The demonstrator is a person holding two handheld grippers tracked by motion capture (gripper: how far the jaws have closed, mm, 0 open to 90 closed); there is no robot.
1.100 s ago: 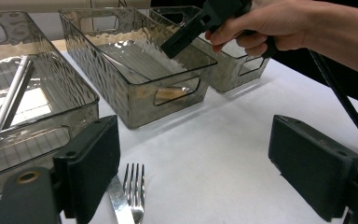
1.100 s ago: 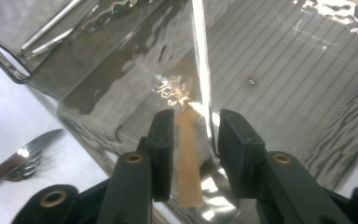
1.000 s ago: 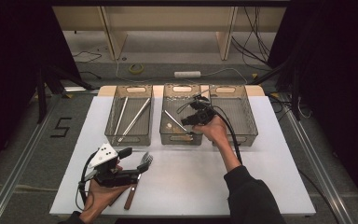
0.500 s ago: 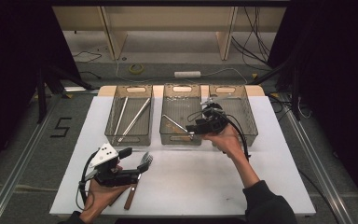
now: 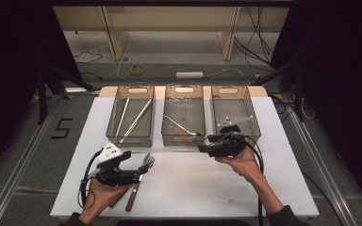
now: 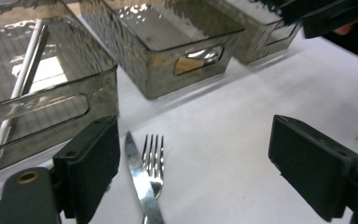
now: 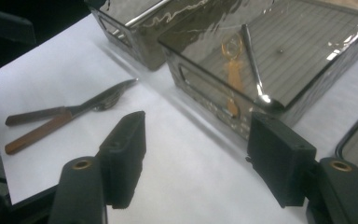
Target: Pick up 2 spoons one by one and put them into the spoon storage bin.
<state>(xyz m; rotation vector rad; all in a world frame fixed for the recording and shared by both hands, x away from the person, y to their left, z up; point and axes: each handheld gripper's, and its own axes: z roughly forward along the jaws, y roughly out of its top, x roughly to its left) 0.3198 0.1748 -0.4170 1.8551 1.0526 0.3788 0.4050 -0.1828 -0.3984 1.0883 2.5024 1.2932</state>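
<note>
A fork (image 5: 147, 162) and a knife (image 5: 133, 198) with wooden handles lie side by side on the white table (image 5: 193, 183) at the front left. My left gripper (image 5: 140, 175) stands open just over them; in the left gripper view the fork (image 6: 153, 154) and knife (image 6: 137, 179) lie close to the left jaw, untouched. My right gripper (image 5: 201, 144) hangs open and empty in front of the middle bin (image 5: 183, 139), pointing left. In the right gripper view, the right gripper (image 7: 198, 123) faces the knife and fork (image 7: 74, 111). A silver spoon (image 5: 181, 126) lies in the middle bin.
Three clear bins stand in a row at the back of the table. The left bin (image 5: 111, 120) holds two long silver sticks (image 5: 135, 120). The right bin (image 5: 238, 96) looks bare. Beyond the table lie cables and a wooden frame.
My right gripper has drawn back from over the bins toward the person and now hangs low in front of the middle bin. The left gripper has stayed put.
</note>
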